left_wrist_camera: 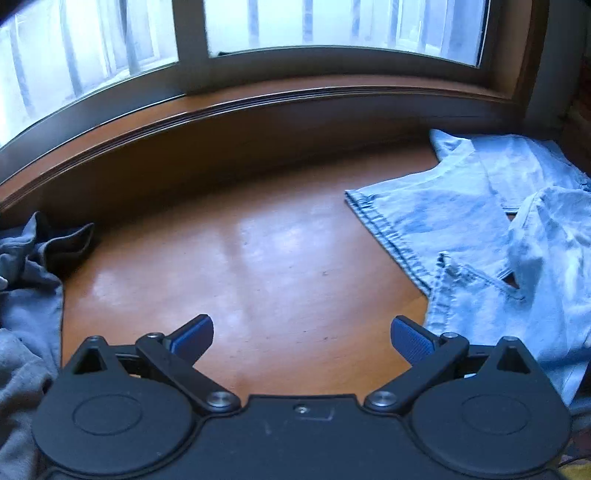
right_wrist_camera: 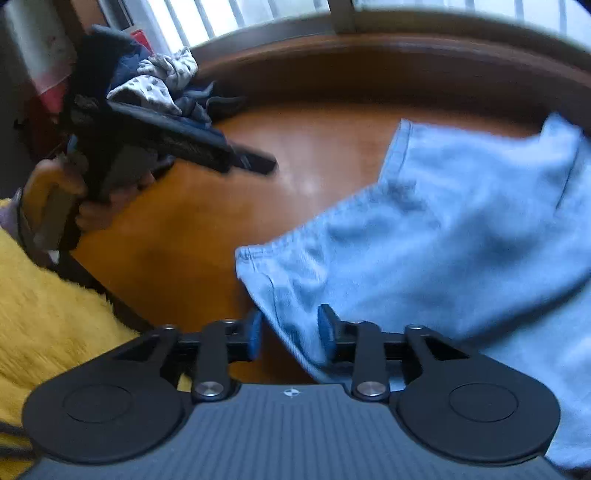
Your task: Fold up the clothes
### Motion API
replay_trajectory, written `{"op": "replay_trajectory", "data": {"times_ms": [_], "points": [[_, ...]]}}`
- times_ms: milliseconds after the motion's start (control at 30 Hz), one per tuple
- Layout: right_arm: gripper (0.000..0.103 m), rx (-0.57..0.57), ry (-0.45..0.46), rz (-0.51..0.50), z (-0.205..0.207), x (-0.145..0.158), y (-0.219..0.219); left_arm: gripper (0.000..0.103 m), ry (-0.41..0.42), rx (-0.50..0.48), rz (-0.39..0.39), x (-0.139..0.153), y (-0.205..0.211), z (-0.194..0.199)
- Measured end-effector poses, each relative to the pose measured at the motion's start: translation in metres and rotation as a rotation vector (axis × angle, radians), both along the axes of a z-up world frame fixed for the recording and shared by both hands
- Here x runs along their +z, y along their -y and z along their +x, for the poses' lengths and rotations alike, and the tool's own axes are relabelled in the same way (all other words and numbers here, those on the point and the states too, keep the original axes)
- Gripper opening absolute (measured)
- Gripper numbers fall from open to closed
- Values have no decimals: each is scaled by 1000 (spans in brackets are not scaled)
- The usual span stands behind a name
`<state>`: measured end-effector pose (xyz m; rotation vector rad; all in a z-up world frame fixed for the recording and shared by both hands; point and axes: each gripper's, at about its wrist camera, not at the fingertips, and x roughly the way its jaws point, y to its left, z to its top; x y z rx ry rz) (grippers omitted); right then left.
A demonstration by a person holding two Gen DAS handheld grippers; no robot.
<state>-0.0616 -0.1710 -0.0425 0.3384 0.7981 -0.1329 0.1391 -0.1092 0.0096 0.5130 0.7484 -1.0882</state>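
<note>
1. Left gripper (left_wrist_camera: 302,334) hung over bare wooden tabletop (left_wrist_camera: 258,258); jaws were spread wide, nothing between the blue pads (left_wrist_camera: 412,341).
2. Light-blue denim garment (left_wrist_camera: 480,236) lay rumpled on the table, to the right of the left gripper in the left wrist view. Its stitched hem ran diagonally toward the right-hand pad; the cloth edge sat just beside that finger, contact couldn't be told.
3. Grey garment (left_wrist_camera: 26,325) was bunched at the left edge of the same view, partly off frame.
4. Window (left_wrist_camera: 332,26) with a wooden sill (left_wrist_camera: 295,99) ran along the far side of the table.
5. Right gripper (right_wrist_camera: 290,334) had its jaws part-open. A corner of the denim garment (right_wrist_camera: 424,240) hung between the pads. The cloth lay against the right-hand pad (right_wrist_camera: 325,332); there was a visible gap to the left one, so no pinch.
6. The right wrist view was motion-blurred, so fine detail on the denim was unreadable.
7. In the right wrist view the left gripper (right_wrist_camera: 258,162) showed at upper left, held by a hand (right_wrist_camera: 96,206) on its handle, fingers pointing toward mid-table.
8. A pile of mixed clothes (right_wrist_camera: 162,85) sat at the far left by the window.
9. Yellow fuzzy fabric (right_wrist_camera: 48,314) filled the lower left, near the table edge.
</note>
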Motion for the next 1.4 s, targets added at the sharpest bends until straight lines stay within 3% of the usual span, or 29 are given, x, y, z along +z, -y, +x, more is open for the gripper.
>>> {"op": "replay_trajectory", "data": {"times_ms": [67,133,200,300,367,433,500,633,667,733,800,833,900,967,1067,1167,1200,1233,1267,1400], "points": [[51,4,128,-32,-4,28,9,103,-5,0,0,-1,-2,-3],[80,-36,264,-43,-5,52,28,103,-9,4,9,-3,-4,-5],[83,-134,324,-56,7,59,54,103,-4,17,21,-6,-5,-8],[82,-225,199,-163,49,39,81,103,-17,47,27,-9,-6,-10],[80,-251,44,-238,85,11,90,103,-32,65,28,-10,-7,-10],[70,-233,-38,-282,107,-12,89,103,-27,80,31,-11,-12,-10],[70,-219,-77,-301,111,-26,91,103,-16,92,38,-12,-14,-10],[69,-253,-74,-236,104,-39,101,103,-27,110,58,-18,-17,-8],[65,-260,-71,-243,102,-40,101,103,-31,115,61,-19,-17,-7],[29,-266,-53,-258,100,-39,101,103,-33,123,62,-19,-19,-5],[9,-280,-59,-268,100,-38,104,103,-30,125,57,-17,-21,-3],[6,-288,-52,-225,100,-36,110,103,-25,127,53,-16,-23,-2],[5,-319,11,-65,97,-28,120,103,-16,135,49,-15,-27,-1],[5,-314,107,33,101,-16,120,103,-15,148,50,-16,-31,2],[5,-212,256,152,120,5,110,103,-23,171,66,-19,-37,7],[12,-141,321,148,153,12,89,103,-19,189,78,-20,-44,10],[23,-112,312,142,168,9,83,103,-13,193,82,-20,-46,11],[40,-87,281,132,182,4,76,103,-1,192,79,-18,-46,12],[45,-76,246,119,194,-3,70,103,11,192,77,-16,-47,12],[47,-85,284,89,182,-1,56,103,64,169,60,-6,-45,13]]}}
